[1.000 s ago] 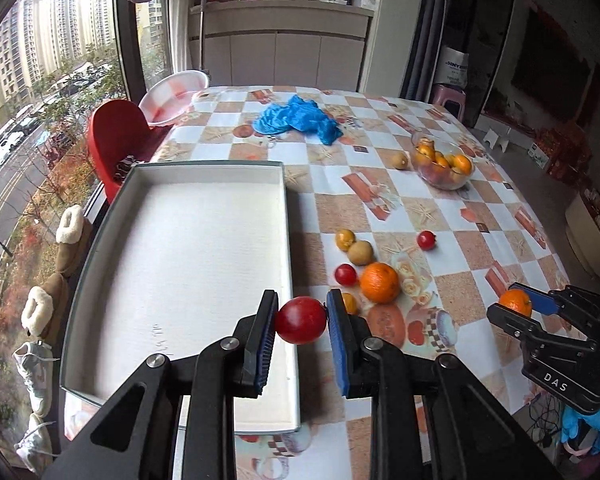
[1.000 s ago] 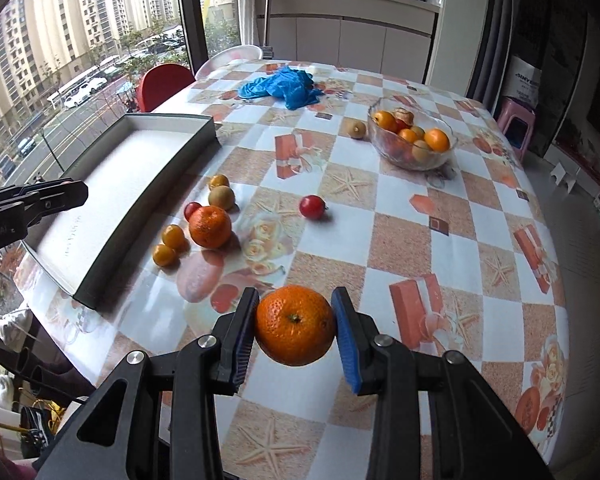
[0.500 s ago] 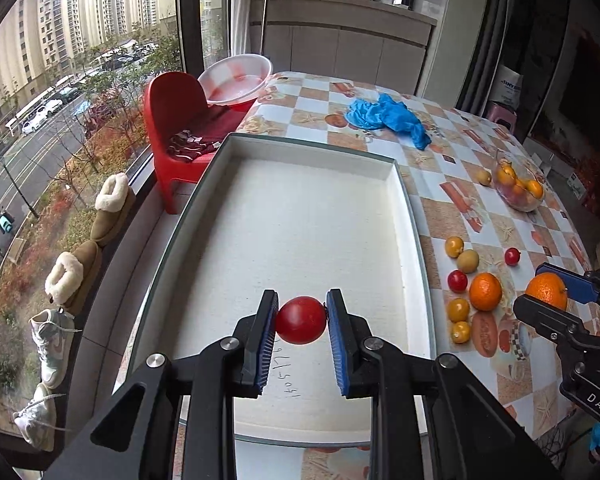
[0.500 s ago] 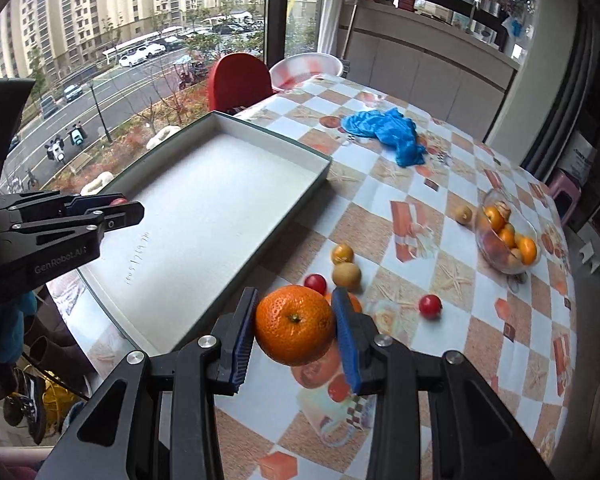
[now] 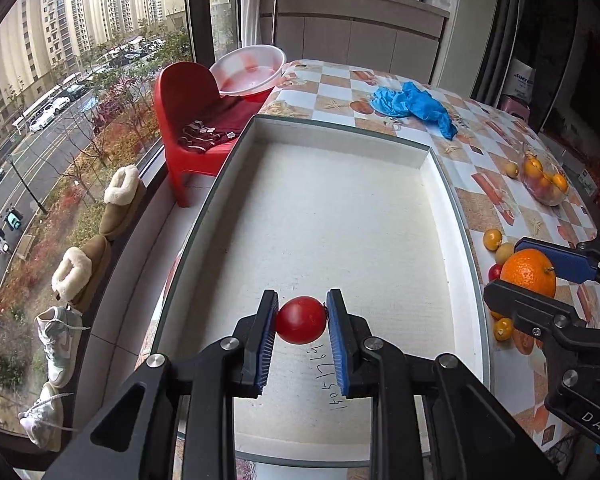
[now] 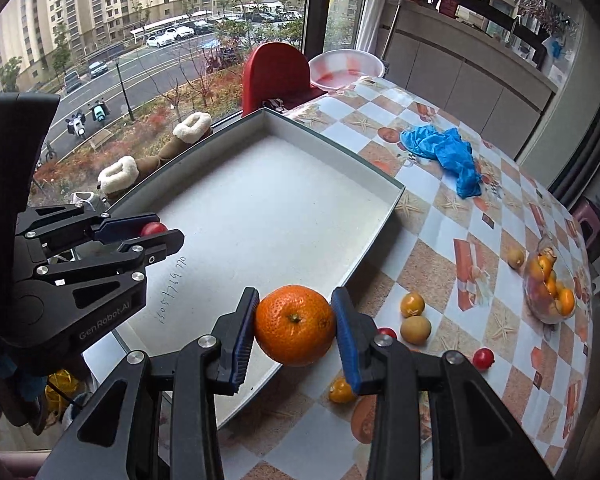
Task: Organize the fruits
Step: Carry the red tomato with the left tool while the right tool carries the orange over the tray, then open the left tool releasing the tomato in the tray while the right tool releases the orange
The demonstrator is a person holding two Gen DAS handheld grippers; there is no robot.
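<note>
Both pairs of fingers clamped on fruit, hanging over the tray!

Left gripper (image 5: 302, 320) pinches a red tomato (image 5: 301, 319) above the white tray (image 5: 340, 216), right over the handwritten numbers, while the right gripper (image 6: 296, 326) squeezes an orange (image 6: 295, 325) at the tray's table-side rim. Only the right wrist view shows both tools' positions at once (the tomato barely peeks out there), plus loose fruit (image 6: 416, 328) on the checkered table (image 6: 440, 248) and the glass bowl (image 6: 548, 296).

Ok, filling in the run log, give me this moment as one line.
left gripper: shut on red fruit, over tray | right gripper: shut on orange, at tray edge
</note>
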